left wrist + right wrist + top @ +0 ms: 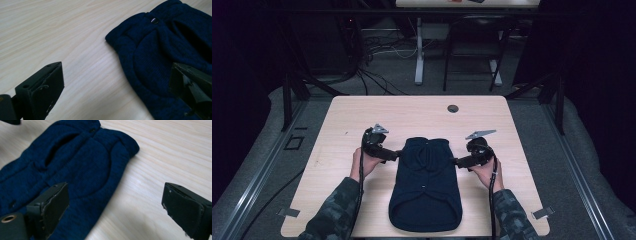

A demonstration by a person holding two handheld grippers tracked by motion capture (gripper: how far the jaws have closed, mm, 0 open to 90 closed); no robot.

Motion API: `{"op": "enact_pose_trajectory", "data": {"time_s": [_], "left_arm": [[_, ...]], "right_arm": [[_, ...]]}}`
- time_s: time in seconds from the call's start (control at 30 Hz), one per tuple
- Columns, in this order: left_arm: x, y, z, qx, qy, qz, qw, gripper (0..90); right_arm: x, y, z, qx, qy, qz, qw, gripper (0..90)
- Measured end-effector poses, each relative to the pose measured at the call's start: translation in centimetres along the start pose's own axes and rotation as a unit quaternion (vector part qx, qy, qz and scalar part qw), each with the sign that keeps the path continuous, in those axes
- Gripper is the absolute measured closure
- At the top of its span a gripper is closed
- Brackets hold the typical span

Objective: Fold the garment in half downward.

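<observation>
A dark blue vest (426, 185) lies flat in the middle of the table (342, 120). The left gripper (395, 155) and right gripper (457, 162) sit at its two sides, jaws wide open, probably ready to grab both edges together.

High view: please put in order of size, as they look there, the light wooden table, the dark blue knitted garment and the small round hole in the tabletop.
1. Light wooden table
2. Dark blue knitted garment
3. Small round hole
</observation>
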State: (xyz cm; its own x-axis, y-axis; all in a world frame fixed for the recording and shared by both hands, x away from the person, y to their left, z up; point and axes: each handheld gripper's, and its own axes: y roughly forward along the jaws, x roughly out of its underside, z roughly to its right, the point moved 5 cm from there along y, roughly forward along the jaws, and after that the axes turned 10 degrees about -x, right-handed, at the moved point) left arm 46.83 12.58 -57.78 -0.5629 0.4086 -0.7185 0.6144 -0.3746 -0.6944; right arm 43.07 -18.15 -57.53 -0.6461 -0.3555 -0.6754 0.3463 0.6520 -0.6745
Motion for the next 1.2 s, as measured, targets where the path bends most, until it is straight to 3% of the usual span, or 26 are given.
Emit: {"op": "enact_pose_trajectory", "data": {"time_s": [0.1,0.17,0.37,0.57,0.83,0.9,1.03,1.13,1.2], "left_arm": [[-0.5,1.0,0.4,0.005,0.001,-0.010,0.9999,0.3],[-0.7,1.5,0.6,0.008,-0.001,-0.014,0.9999,0.3],[-0.9,3.1,1.5,0.014,0.009,-0.035,0.9992,0.3],[-0.7,4.3,2.7,0.014,0.022,-0.058,0.9980,0.2],[-0.7,5.3,2.9,0.007,0.024,-0.061,0.9978,2.7],[-0.7,5.6,2.9,0.003,0.029,-0.061,0.9977,3.7],[-0.6,5.9,3.0,-0.008,0.041,-0.070,0.9967,6.7],[-0.6,5.8,3.3,-0.010,0.048,-0.072,0.9962,9.6],[-0.7,5.7,3.5,-0.007,0.050,-0.070,0.9963,13.1]], "right_arm": [[-0.9,0.9,0.0,0.004,-0.005,-0.006,1.0000,9.3],[-1.2,1.6,0.0,-0.007,-0.002,-0.013,0.9999,9.9],[-2.0,3.5,0.4,-0.002,0.000,-0.034,0.9994,13.9],[-2.4,5.3,0.2,-0.014,0.003,-0.049,0.9987,14.5],[-2.9,6.5,0.3,0.006,-0.001,-0.050,0.9987,20.2],[-3.1,6.8,0.4,0.020,-0.005,-0.052,0.9984,23.2],[-2.9,7.3,0.6,0.028,-0.006,-0.065,0.9975,25.3],[-2.9,7.5,0.6,0.031,-0.008,-0.061,0.9976,26.4],[-2.9,7.3,0.6,0.039,-0.025,-0.084,0.9954,27.5]]}}
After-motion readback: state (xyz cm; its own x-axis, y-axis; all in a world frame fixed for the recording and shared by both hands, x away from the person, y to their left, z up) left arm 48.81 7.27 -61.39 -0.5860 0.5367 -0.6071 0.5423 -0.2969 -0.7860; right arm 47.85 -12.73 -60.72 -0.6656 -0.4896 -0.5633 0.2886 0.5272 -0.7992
